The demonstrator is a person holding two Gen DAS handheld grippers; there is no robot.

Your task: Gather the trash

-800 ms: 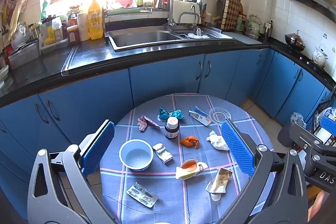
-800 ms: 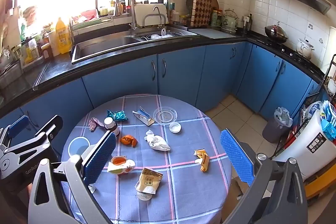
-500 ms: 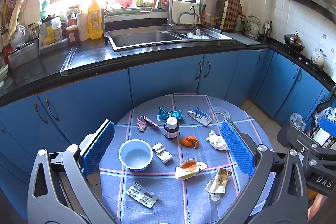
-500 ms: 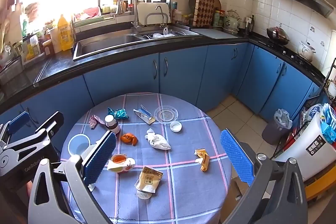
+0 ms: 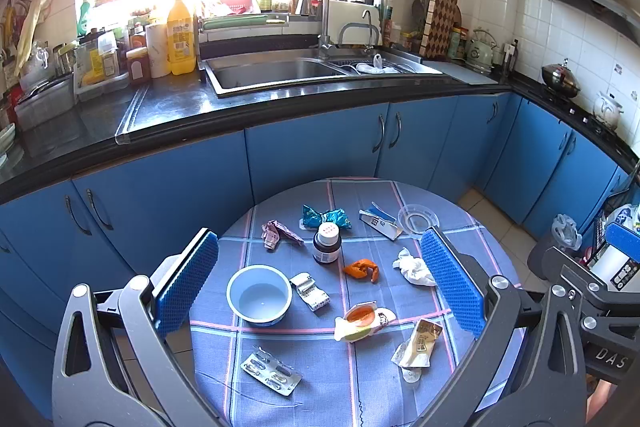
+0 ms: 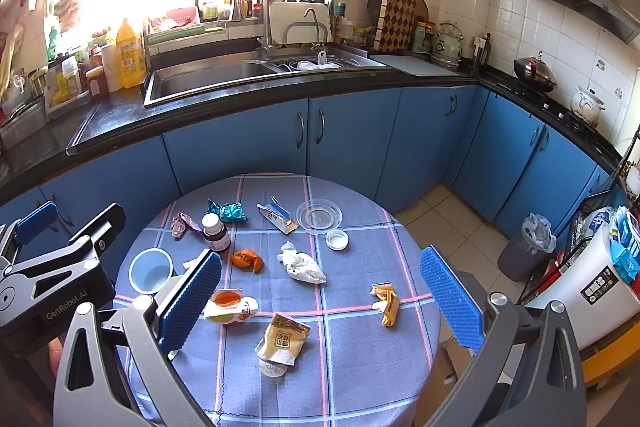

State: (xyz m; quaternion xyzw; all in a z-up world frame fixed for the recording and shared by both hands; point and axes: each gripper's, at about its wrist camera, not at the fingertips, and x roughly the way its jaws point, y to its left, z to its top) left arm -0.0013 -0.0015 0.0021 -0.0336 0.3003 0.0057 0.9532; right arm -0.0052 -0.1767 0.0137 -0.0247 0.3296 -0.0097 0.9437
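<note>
Below both wide-open, empty tongs (image 5: 320,283) (image 6: 320,291), trash (image 6: 301,265) litters the round table (image 6: 360,367).

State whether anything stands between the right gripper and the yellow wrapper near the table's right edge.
Nothing visible does. The right gripper is open above the table, and the yellow wrapper lies alone on bare tablecloth; the crumpled white tissue sits apart, farther back.
</note>
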